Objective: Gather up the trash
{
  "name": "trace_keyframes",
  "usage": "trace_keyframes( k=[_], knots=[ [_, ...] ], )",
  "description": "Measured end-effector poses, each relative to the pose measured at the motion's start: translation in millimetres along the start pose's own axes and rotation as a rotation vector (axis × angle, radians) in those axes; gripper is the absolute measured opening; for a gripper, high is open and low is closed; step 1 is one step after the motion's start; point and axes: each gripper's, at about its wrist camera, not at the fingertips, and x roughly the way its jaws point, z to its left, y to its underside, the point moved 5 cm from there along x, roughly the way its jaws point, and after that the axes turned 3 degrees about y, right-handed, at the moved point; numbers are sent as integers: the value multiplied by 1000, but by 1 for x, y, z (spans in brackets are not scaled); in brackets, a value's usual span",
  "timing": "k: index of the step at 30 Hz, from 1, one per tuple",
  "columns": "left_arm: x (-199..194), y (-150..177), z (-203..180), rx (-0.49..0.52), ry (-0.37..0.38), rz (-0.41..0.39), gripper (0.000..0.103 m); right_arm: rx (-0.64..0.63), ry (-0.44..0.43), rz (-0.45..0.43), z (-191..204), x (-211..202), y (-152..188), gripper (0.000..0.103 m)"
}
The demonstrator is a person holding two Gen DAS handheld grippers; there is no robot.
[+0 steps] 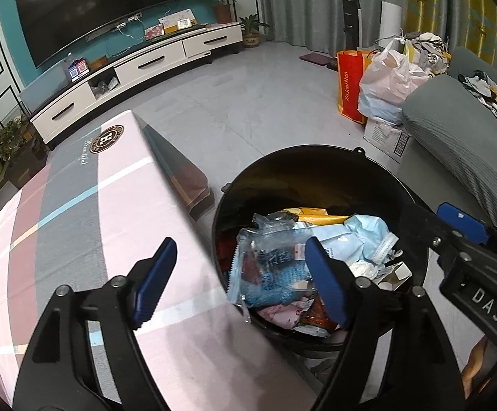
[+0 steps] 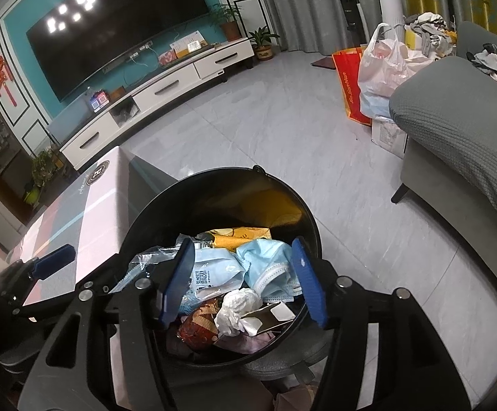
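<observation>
Living room, grey tile floor (image 2: 248, 130), pink-grey clothed table (image 1: 77, 212). Black bin (image 2: 303, 212) upright, mouth up, trash (image 2: 234, 274) piled inside. Left gripper (image 1: 240, 282) and right gripper (image 2: 243, 282) both released, empty.

television (image 1: 111, 10): large dark screen on the far teal wall, ceiling lights reflected in it
cabinet (image 1: 135, 68): long, white, low, beneath the television
potted plant (image 1: 250, 30): on the floor at the cabinet's right end
desk (image 1: 77, 212): near left, under a pink and grey striped cloth
sofa (image 2: 460, 144): grey, right side
red bag (image 1: 349, 82): far right, beside a white plastic bag (image 1: 389, 75)
curtains (image 1: 303, 0): grey, far wall
</observation>
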Motion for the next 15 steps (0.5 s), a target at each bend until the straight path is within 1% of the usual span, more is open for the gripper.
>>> trace_keyframes(
  k=[3, 8, 9, 14, 15],
  knots=[
    [-4, 1, 5, -9, -6, 0, 87, -7, 9, -8, 2, -3, 0, 66],
    [-8, 4, 10, -22, -2, 10, 91, -16, 21, -10, 4, -6, 0, 70],
    [-9, 5, 11, -25, -1, 10, 93, -17, 24, -13, 4, -7, 0, 72],
    [-16, 10, 13, -35, 9, 18, 100, -19, 38, -21, 4, -13, -1, 73],
    [-17, 12, 14, -39, 11, 24, 100, -19, 42, -19, 5, -14, -1, 76]
  ],
)
